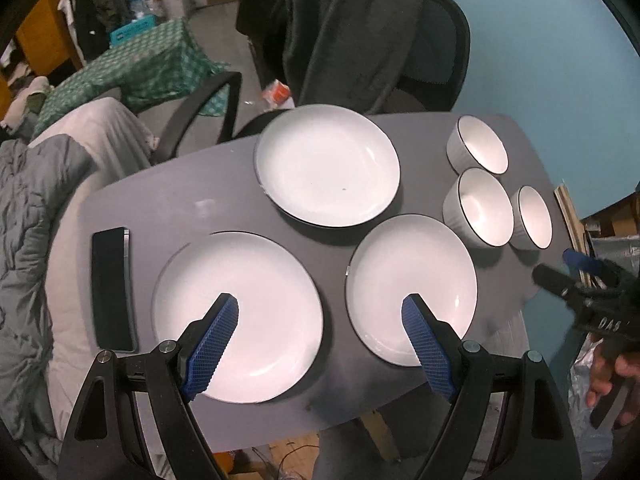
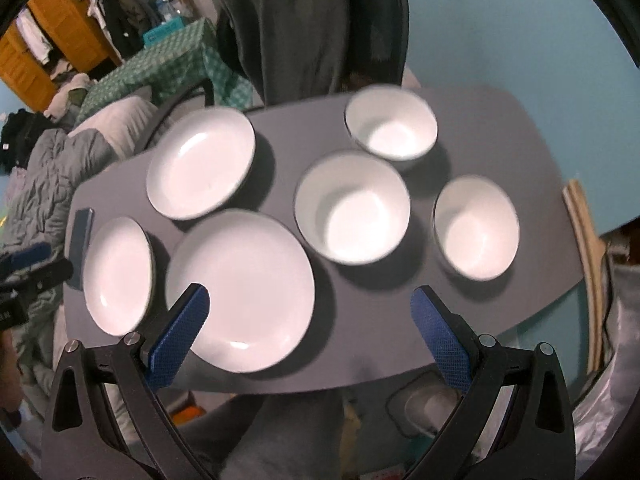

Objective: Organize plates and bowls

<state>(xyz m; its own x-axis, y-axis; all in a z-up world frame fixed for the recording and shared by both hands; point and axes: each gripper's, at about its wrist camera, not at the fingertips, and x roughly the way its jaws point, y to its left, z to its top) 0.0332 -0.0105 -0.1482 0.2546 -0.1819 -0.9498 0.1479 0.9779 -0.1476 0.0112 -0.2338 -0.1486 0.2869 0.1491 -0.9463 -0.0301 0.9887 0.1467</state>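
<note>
Three white plates lie apart on the grey table [image 1: 192, 200]: near left [image 1: 256, 288], near right [image 1: 404, 276], and far [image 1: 328, 164]. Three white bowls stand at the right: far [image 1: 480, 144], middle [image 1: 480, 208], right [image 1: 534, 218]. My left gripper [image 1: 320, 312] is open and empty, above the gap between the two near plates. In the right wrist view my right gripper [image 2: 308, 304] is open and empty above the table's near edge, with the near plate [image 2: 248, 288], the middle bowl [image 2: 354, 208] and the right bowl [image 2: 476, 228] ahead.
A black phone [image 1: 112, 288] lies at the table's left edge. An office chair draped with a dark garment [image 1: 352, 32] stands behind the table. A bed with grey bedding [image 1: 32, 208] is to the left. Wooden strips [image 1: 572, 216] lean at the right.
</note>
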